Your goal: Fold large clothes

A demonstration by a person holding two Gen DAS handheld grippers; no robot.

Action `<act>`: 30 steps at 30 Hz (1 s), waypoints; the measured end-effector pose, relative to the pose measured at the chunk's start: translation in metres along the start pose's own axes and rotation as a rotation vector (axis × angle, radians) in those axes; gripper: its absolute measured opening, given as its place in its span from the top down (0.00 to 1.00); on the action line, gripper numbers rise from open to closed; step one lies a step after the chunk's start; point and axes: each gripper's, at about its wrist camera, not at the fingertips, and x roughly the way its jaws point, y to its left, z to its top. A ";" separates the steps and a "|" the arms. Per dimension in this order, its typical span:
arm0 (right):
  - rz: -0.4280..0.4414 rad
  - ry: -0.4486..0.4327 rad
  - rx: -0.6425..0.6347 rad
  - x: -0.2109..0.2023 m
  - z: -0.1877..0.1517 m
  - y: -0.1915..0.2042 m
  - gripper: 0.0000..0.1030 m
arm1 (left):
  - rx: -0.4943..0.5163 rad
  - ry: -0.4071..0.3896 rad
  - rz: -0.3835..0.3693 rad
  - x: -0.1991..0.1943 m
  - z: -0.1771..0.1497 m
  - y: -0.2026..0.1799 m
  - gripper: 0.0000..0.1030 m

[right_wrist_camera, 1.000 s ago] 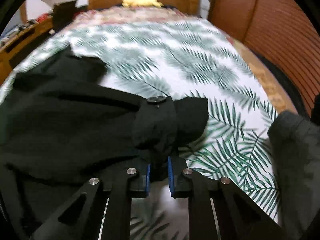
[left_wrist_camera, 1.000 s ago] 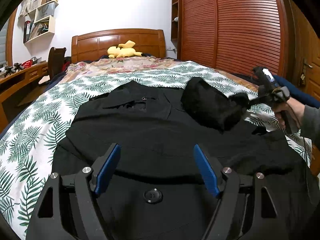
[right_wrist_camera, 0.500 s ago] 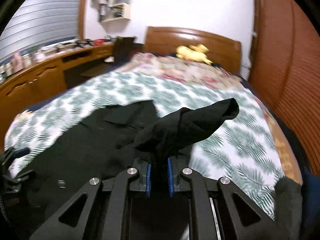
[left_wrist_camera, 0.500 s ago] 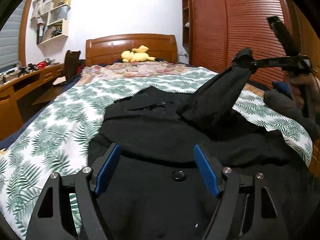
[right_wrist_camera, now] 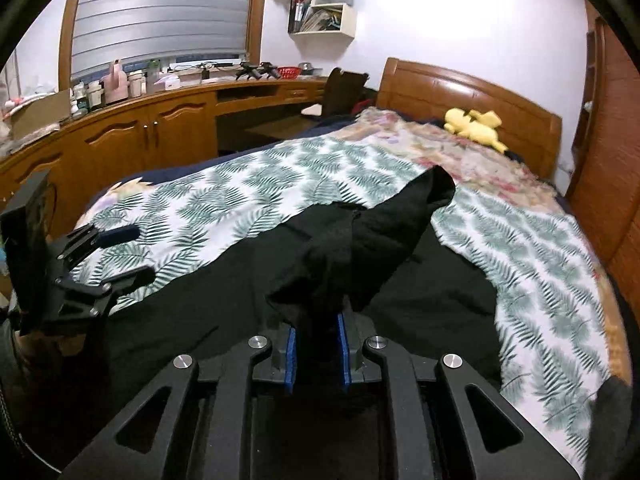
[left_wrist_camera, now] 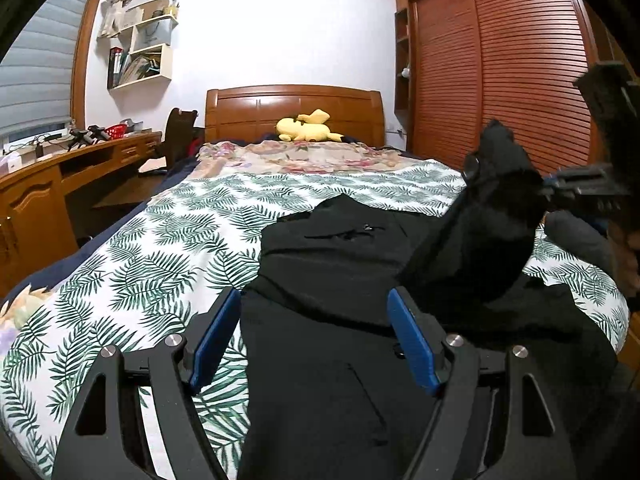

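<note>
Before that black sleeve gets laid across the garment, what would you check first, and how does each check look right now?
1. Right gripper clamped on the sleeve: ok.
2. Sleeve lifted off the black garment: ok.
3. Left gripper open, holding nothing, over the garment: ok.
4. Garment lying flat on the bedspread: mostly ok; far edge cannot tell.
5. Yellow plush toy away from the fold area: ok.

Black garment (left_wrist_camera: 332, 276): matt soft cloth. Bed cover (left_wrist_camera: 160, 248): printed cloth, matt. Headboard (left_wrist_camera: 294, 114), upper centre: glossy varnished wood. Wardrobe doors (left_wrist_camera: 520, 64), upper right: slatted wood. Left gripper (left_wrist_camera: 314, 338): matt black plastic, smooth blue pads (left_wrist_camera: 412, 344), shiny metal screws (left_wrist_camera: 453, 340).
</note>
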 end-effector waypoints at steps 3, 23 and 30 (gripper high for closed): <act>0.032 0.006 0.017 0.002 -0.001 -0.003 0.75 | -0.005 0.000 0.005 0.002 -0.001 0.003 0.26; -0.059 0.039 0.121 -0.048 -0.050 -0.025 0.52 | -0.015 0.003 -0.003 -0.029 -0.012 -0.028 0.26; -0.093 0.072 0.193 -0.064 -0.078 -0.032 0.52 | 0.042 0.055 -0.120 -0.029 -0.015 -0.078 0.26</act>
